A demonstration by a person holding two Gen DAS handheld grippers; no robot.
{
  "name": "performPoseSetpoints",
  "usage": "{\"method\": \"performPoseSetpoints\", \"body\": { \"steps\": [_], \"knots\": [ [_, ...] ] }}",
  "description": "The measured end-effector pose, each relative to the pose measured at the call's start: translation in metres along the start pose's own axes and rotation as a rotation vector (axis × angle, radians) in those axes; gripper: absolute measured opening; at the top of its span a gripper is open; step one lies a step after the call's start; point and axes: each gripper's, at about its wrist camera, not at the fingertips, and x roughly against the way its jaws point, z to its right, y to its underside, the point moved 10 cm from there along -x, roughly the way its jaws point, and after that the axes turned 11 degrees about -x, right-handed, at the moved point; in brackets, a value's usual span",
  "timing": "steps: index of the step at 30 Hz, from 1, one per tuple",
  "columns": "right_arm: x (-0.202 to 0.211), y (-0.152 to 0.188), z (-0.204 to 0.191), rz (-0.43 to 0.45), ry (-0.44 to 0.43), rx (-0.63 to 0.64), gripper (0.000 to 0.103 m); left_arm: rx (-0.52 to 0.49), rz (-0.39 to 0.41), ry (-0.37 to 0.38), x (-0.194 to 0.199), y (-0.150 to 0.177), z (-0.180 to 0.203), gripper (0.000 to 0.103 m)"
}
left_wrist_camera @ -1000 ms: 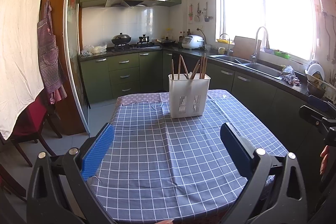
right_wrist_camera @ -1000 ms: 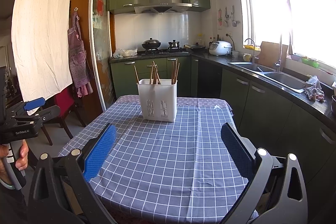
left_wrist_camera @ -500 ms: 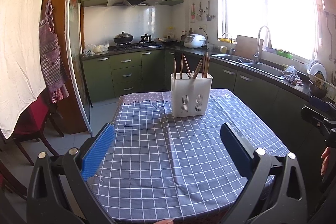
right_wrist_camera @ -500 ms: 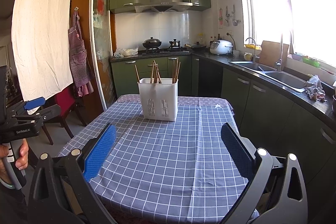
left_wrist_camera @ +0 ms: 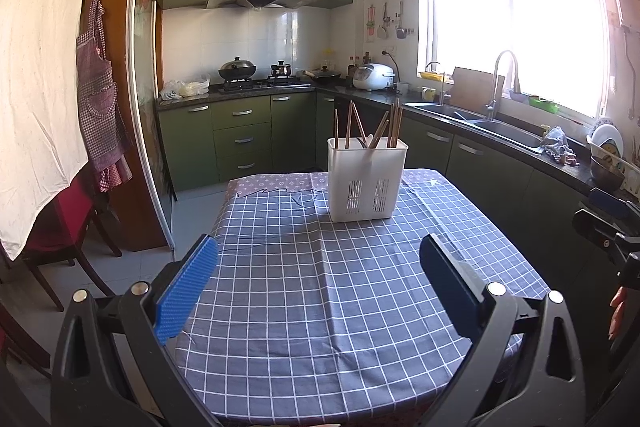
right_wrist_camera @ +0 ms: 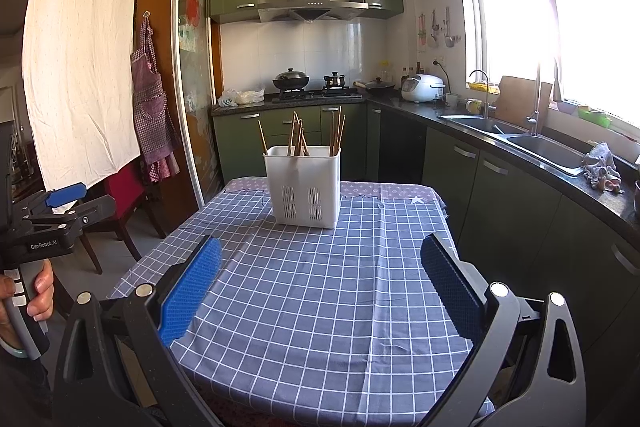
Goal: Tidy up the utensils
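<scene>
Chopsticks (left_wrist_camera: 362, 129) all standing in the white holder (left_wrist_camera: 366, 183)!
Around it nothing loose; both grippers' fingers (left_wrist_camera: 188, 287) (right_wrist_camera: 192, 285) spread, holding nothing.

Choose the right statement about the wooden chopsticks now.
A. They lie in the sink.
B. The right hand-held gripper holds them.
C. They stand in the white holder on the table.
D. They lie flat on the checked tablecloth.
C: the chopsticks stick up out of the white holder, which stands on the checked tablecloth.
</scene>
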Motion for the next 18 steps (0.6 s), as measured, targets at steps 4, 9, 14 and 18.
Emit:
{"method": "performPoseSetpoints", "body": {
  "steps": [4,9,14,18],
  "knots": [
    [-0.0026,0.0012,0.0009,-0.004,-0.002,0.001,0.098,-0.003,-0.004,-0.002,-0.0010,0.0006,-0.0001,0.096],
    [-0.0028,0.0019,0.0006,-0.005,-0.002,0.001,0.098,-0.003,-0.005,-0.005,-0.0012,0.0004,-0.0002,0.096],
    [-0.0041,0.0019,0.0012,-0.006,-0.003,0.001,0.098,-0.006,-0.004,-0.003,-0.0011,0.0002,0.0004,0.096],
    [-0.0040,0.0019,0.0012,-0.007,-0.004,0.001,0.098,-0.011,-0.003,-0.001,-0.0001,0.0007,0.0016,0.096]
  ]
}}
